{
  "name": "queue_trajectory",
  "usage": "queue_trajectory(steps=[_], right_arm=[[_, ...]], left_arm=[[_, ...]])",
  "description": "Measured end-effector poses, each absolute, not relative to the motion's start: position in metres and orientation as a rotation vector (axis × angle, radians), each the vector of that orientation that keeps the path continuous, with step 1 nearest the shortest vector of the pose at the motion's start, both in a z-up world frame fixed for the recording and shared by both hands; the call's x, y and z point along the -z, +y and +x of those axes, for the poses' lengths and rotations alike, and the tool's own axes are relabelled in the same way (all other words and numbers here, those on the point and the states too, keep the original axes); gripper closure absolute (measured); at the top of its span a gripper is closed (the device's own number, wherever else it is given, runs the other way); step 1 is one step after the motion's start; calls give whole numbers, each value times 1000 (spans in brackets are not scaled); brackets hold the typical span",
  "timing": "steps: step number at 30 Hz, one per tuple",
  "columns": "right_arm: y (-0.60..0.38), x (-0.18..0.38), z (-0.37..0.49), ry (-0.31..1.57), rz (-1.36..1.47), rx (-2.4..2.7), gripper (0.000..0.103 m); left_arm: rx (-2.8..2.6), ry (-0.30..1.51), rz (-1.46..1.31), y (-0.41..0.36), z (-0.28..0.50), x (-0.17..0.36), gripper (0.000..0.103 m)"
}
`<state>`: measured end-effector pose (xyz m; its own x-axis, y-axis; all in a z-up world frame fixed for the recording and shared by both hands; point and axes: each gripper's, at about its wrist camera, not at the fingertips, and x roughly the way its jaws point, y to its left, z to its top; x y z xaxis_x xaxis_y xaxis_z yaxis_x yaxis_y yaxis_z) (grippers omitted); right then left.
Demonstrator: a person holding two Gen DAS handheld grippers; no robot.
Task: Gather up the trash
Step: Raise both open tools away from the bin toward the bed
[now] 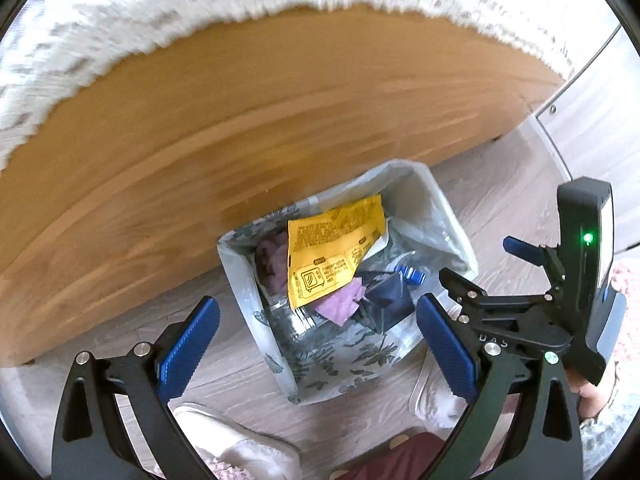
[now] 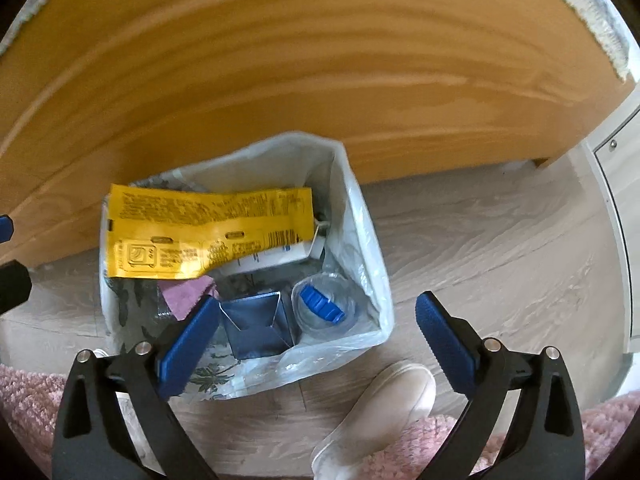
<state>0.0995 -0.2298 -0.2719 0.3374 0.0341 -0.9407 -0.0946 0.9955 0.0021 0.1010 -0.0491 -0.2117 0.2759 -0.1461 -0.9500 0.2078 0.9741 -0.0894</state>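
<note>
Both grippers, left (image 1: pixel 318 338) and right (image 2: pixel 318 338), point steeply down, jaws wide and empty, seemingly above the trash bag (image 2: pixel 360 216).

One bin (image 2: pixel 360 216), lined with one bag (image 2: pixel 280 364). Inside: one yellow wrapper (image 2: pixel 208 236), one clear bottle (image 2: pixel 324 308) with one blue cap (image 2: pixel 322 304), one dark blue carton (image 2: pixel 256 328), one white box (image 2: pixel 280 258), purple cloth pieces (image 1: pixel 340 304), number unclear. Two slippers (image 1: pixel 240 448) on floor near bin. Two grippers (image 1: pixel 316 344).
</note>
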Motion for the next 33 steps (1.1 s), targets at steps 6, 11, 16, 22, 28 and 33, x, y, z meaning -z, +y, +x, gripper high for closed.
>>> queue_trajectory(steps=[6,11,16,22,28,33], right_arm=[[-233,244,82,1112,-57,-108,8],[-231,228,75,1050,-61,-126,8],[-231,204,71,991,-55,-141,8],[-234,179,67,925,-29,-147,8],[-237,154,62,865,-23,-153,8],[-237,134,56,795,-47,-156,8]], left_arm=[[223,1187,-5,-37,85,197,8],[194,1155,-31,-29,77,184,8],[187,1104,-48,-23,66,159,8],[167,1039,-39,-20,58,136,8],[174,999,-34,-23,52,117,8],[183,951,-52,-23,44,98,8]])
